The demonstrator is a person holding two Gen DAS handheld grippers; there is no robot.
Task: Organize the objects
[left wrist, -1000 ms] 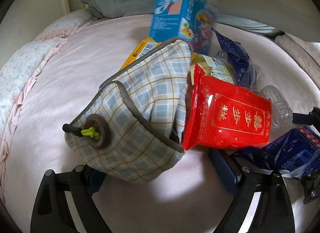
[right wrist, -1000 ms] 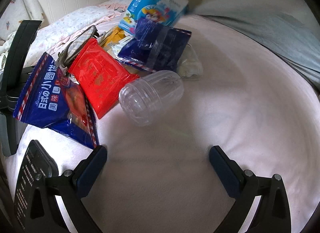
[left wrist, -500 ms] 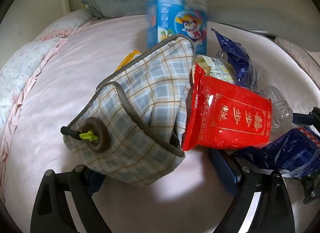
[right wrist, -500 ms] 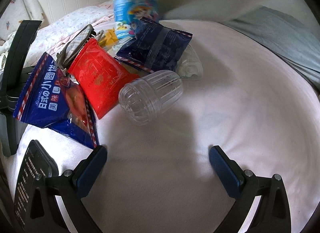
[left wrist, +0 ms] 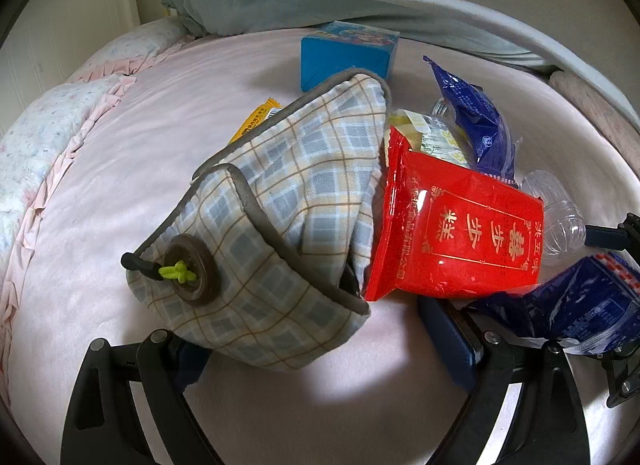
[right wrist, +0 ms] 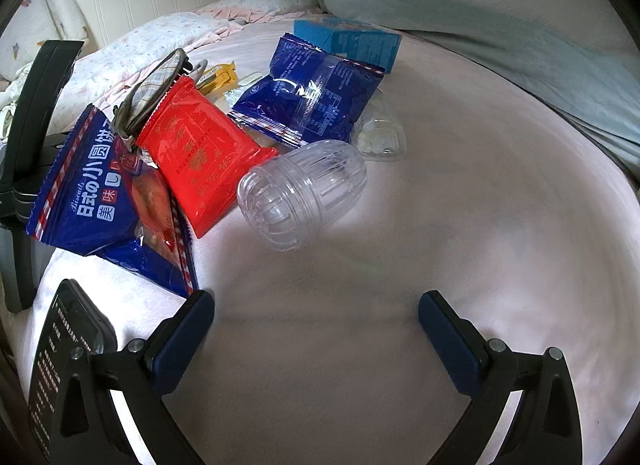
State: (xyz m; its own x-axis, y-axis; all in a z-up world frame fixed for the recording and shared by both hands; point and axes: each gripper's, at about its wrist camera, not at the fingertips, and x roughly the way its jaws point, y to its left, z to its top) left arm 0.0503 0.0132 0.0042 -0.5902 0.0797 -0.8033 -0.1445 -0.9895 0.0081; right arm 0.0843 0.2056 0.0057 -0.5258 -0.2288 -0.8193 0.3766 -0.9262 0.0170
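Starting out — snacks (right wrist: 204, 169), jar (right wrist: 300, 197) lie loose by bag (left wrist: 272, 233) (nothing packed); both grippers (left wrist: 320, 349) (right wrist: 316, 329) wide open, empty.

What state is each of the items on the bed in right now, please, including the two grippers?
Plaid pouch: button flap unfastened, mouth gaping.
Red packet: sealed, leaning against the pouch.
Blue box: closed, lying flat.
Clear plastic jar: on its side, empty.
Blue biscuit bag: sealed, lying crumpled.
Dark blue packet: sealed, back side up.
Left gripper: open, holding nothing.
Right gripper: open, holding nothing.
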